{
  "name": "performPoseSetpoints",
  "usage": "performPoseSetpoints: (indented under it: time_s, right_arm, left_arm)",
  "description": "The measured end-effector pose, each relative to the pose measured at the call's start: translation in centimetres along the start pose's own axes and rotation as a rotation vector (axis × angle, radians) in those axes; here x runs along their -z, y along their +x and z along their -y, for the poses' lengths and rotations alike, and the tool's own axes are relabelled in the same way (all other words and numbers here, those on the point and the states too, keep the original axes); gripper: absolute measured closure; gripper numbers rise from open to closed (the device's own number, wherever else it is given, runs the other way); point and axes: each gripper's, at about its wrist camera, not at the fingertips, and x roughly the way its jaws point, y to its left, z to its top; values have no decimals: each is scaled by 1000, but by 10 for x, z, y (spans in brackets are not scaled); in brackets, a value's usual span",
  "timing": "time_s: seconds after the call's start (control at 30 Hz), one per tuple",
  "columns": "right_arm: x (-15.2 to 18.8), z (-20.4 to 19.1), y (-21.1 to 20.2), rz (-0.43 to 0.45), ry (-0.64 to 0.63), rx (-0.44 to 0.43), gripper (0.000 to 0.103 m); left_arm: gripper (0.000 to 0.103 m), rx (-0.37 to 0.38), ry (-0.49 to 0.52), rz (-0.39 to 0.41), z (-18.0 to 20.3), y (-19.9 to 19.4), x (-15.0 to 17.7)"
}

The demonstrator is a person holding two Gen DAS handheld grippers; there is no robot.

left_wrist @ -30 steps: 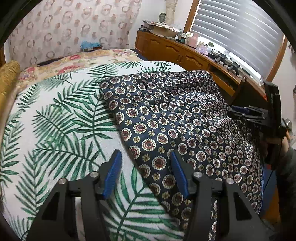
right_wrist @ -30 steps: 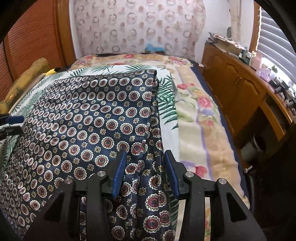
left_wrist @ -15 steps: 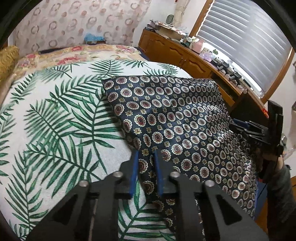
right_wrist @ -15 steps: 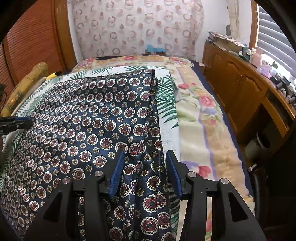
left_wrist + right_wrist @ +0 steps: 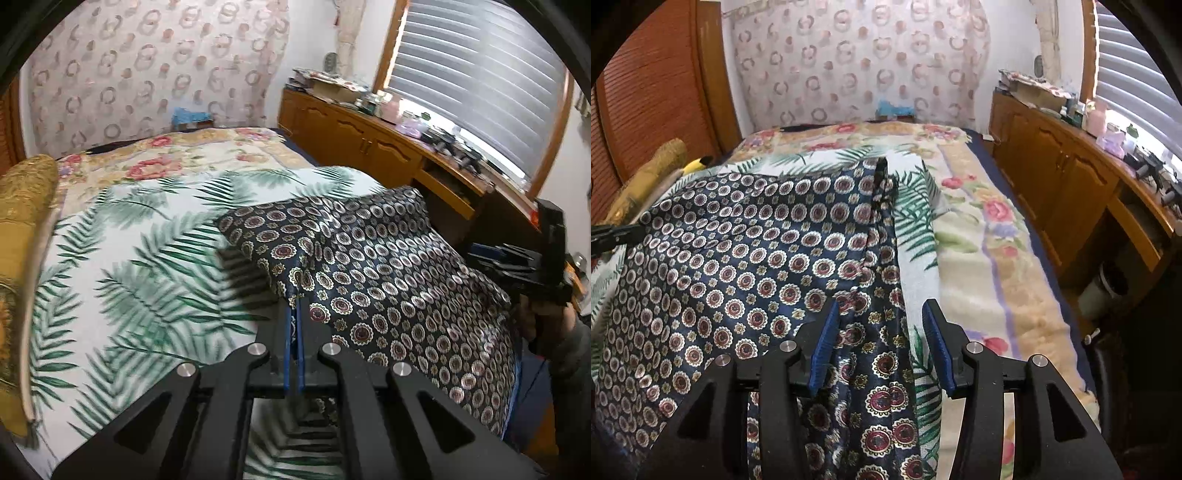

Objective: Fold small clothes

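A navy garment with a round medallion print (image 5: 388,266) lies spread on the bed. My left gripper (image 5: 294,314) is shut on its near left edge, which is lifted off the sheet into a peak. In the right wrist view the same garment (image 5: 738,266) fills the left half. My right gripper (image 5: 881,310) stands open over its bunched right edge; cloth lies between the blue pads (image 5: 823,347), which do not press on it. The right gripper (image 5: 517,258) also shows at the garment's far side, held by a hand. The left gripper (image 5: 613,236) peeks in at the left edge.
A white palm-leaf sheet (image 5: 129,258) covers the bed over a floral blanket (image 5: 979,240). A golden cushion (image 5: 22,221) lies along the left side. A wooden cabinet (image 5: 351,136) with clutter on top runs under the blinds on the right, close to the bed.
My left gripper's jaws closed on the garment's left edge and rose, pulling the cloth up off the sheet. The right gripper stayed in place, open over the right edge.
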Motion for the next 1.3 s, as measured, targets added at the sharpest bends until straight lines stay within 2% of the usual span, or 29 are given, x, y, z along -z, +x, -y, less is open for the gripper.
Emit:
performPoseSetpoints:
  time_s: [0.4,0.53,0.6,0.67,0.7,0.87,0.93,1.0,1.03,1.13,1.3]
  right_arm:
    - [-2,-33,-19,31,-53,-58,56]
    - [5,-45,-22,28,-76,-79,56]
    - [10,-51,-23,26,-78,-96,56]
    - [13,-56,-23,20,-86,-106,56]
    - [15,-60,-22,16,-94,-107,56]
    - [23,-81,-22,8,-127,-105,56]
    - [26,-89,-23,11,-132,-108,56]
    - [29,-95,-23,11,-137,-114,56]
    - [30,-99,-23,10,-141,-117,54]
    - [35,-106,-24,11,-149,-124,50]
    - [38,-123,-29,16,-171,-132,48]
  left_arm:
    - [103,-100,-20,-28,-47,-6,13]
    - [101,-68,-25,-39,-50,-9,21]
    - [98,-67,-4,-53,-46,-13,25]
    - [84,-77,12,-58,-42,-22,33]
    - [81,-72,14,-59,-42,-27,37]
    - [80,-79,31,-82,-30,-49,69]
    - [79,-58,24,-89,-24,-57,82]
    - [75,-49,28,-96,-17,-64,94]
    - [69,-49,31,-98,-14,-66,97]
    - [63,-44,52,-107,1,-73,109]
    - [63,-41,56,-126,16,-78,127]
